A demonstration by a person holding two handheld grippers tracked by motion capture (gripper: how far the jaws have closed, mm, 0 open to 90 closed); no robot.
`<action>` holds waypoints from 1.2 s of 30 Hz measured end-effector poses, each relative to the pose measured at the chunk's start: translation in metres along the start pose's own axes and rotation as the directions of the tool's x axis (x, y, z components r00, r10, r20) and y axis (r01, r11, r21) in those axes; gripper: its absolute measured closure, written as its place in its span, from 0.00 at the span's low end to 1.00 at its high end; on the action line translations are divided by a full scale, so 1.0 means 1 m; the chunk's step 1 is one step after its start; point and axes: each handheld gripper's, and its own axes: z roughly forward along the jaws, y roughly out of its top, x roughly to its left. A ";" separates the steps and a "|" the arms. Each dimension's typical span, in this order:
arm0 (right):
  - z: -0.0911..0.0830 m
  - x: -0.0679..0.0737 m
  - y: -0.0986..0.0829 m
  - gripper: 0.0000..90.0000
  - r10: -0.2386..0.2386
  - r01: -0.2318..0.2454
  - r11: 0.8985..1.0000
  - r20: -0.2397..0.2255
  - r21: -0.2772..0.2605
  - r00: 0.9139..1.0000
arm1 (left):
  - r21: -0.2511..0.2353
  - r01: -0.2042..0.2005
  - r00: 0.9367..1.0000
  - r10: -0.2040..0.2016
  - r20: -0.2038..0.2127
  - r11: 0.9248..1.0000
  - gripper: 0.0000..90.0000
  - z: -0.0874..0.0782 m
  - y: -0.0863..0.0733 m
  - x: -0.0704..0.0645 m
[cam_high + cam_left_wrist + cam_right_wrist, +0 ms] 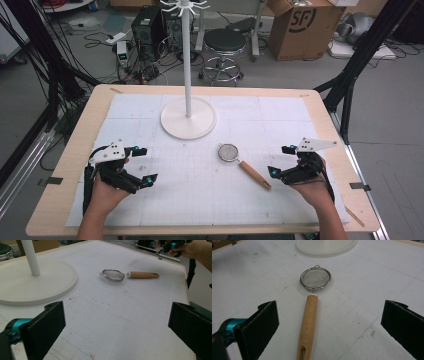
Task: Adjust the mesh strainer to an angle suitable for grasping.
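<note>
Sitting at about 8 o'clock on the table [70, 165], the left claw [141, 165] is spread wide with nothing in it. The white stand [188, 117] is up at 12. Just right of center lies a small mesh strainer [244, 167], its wooden handle [308, 325] pointing toward 4 o'clock. The right claw [281, 160] at 4 is gaping too, empty, lined up with that handle.

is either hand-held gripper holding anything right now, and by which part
Nothing is held. Both the left hand-held gripper and the right hand-held gripper are open, and the strainer lies free on the table.
</note>
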 end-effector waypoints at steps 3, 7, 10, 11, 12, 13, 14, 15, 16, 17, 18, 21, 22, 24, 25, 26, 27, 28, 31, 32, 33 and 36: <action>0.001 -0.001 0.000 0.00 -0.004 0.004 1.000 -0.004 -0.002 1.000 | -0.006 0.003 1.000 -0.003 -0.001 1.000 0.02 0.001 0.000 0.000; 0.004 0.000 0.000 0.00 -0.008 0.008 1.000 0.005 0.014 1.000 | 0.001 0.002 1.000 -0.002 0.001 1.000 0.02 0.002 0.000 0.000; 0.003 0.002 0.000 0.00 -0.007 0.007 1.000 0.017 0.019 1.000 | -0.004 -0.001 1.000 0.001 0.003 1.000 0.02 0.005 -0.001 0.001; 0.003 0.004 0.000 0.00 -0.012 0.011 1.000 0.027 0.022 1.000 | 0.000 -0.001 1.000 0.001 0.006 1.000 0.02 0.005 0.000 0.000; 0.003 0.004 0.000 0.00 -0.012 0.011 1.000 0.027 0.022 1.000 | -0.002 -0.002 1.000 0.002 0.007 1.000 0.02 0.005 0.000 0.000; 0.003 0.006 0.000 0.00 -0.014 0.013 0.999 0.035 0.032 0.999 | -0.004 -0.002 1.000 0.002 0.010 1.000 0.02 0.005 0.000 0.000; 0.004 0.007 0.000 0.01 -0.015 0.014 0.999 0.041 0.036 0.999 | -0.006 -0.001 1.000 0.001 0.011 1.000 0.02 0.005 0.000 0.000; 0.004 0.007 0.000 0.01 -0.015 0.014 0.999 0.041 0.036 0.999 | -0.007 -0.001 1.000 0.001 0.011 1.000 0.02 0.005 0.000 0.000; 0.005 0.009 0.001 0.03 -0.014 0.012 0.999 0.040 0.042 0.999 | -0.006 -0.001 1.000 0.001 0.013 1.000 0.02 0.005 0.000 0.000; 0.005 0.009 0.001 0.03 -0.014 0.012 0.999 0.040 0.042 0.999 | -0.007 -0.002 1.000 0.002 0.014 1.000 0.02 0.005 0.000 0.000; 0.007 0.010 0.001 0.06 -0.018 0.016 0.998 0.042 0.053 0.999 | -0.008 -0.002 1.000 0.002 0.013 1.000 0.02 0.005 0.000 -0.001; 0.013 0.012 0.002 0.07 -0.027 0.024 0.996 0.040 0.084 0.999 | -0.008 -0.004 1.000 0.004 0.014 1.000 0.02 0.005 0.000 -0.002; 0.016 0.012 0.002 0.10 -0.038 0.034 0.995 0.039 0.094 0.999 | -0.005 -0.003 1.000 0.003 0.013 1.000 0.02 0.005 0.000 -0.002; 0.021 0.013 0.001 0.16 -0.034 0.029 0.993 0.038 0.110 0.999 | -0.004 -0.003 1.000 0.003 0.012 1.000 0.02 0.005 0.000 -0.002; 0.021 0.013 0.001 0.16 -0.034 0.029 0.993 0.038 0.110 0.999 | -0.004 -0.003 1.000 0.003 0.013 1.000 0.02 0.005 0.000 -0.002; 0.026 0.014 0.001 0.16 -0.035 0.029 0.992 0.040 0.125 0.999 | -0.001 -0.005 1.000 0.005 0.016 1.000 0.02 0.005 0.000 -0.002; 0.029 0.015 0.001 0.17 -0.036 0.031 0.991 0.035 0.133 0.999 | -0.002 -0.001 1.000 0.001 0.015 1.000 0.02 0.005 -0.001 -0.002; 0.029 0.015 0.001 0.17 -0.036 0.031 0.991 0.035 0.133 0.999 | -0.001 0.000 1.000 0.000 0.016 1.000 0.02 0.004 -0.001 -0.002; 0.037 0.018 0.001 0.19 -0.051 0.045 0.985 0.034 0.164 0.998 | -0.002 0.000 1.000 0.000 0.011 1.000 0.02 0.003 -0.002 -0.002; 0.042 0.020 0.000 0.24 -0.055 0.049 0.983 0.028 0.178 0.998 | -0.001 -0.001 1.000 0.001 0.014 1.000 0.02 0.003 -0.002 -0.003; 0.042 0.020 0.000 0.24 -0.055 0.049 0.983 0.028 0.178 0.998 | -0.003 0.000 1.000 0.000 0.012 1.000 0.02 0.003 -0.002 -0.003; 0.048 0.021 -0.001 0.32 -0.048 0.044 0.981 0.019 0.188 0.999 | 0.000 -0.002 1.000 0.002 0.014 1.000 0.02 0.003 -0.003 -0.003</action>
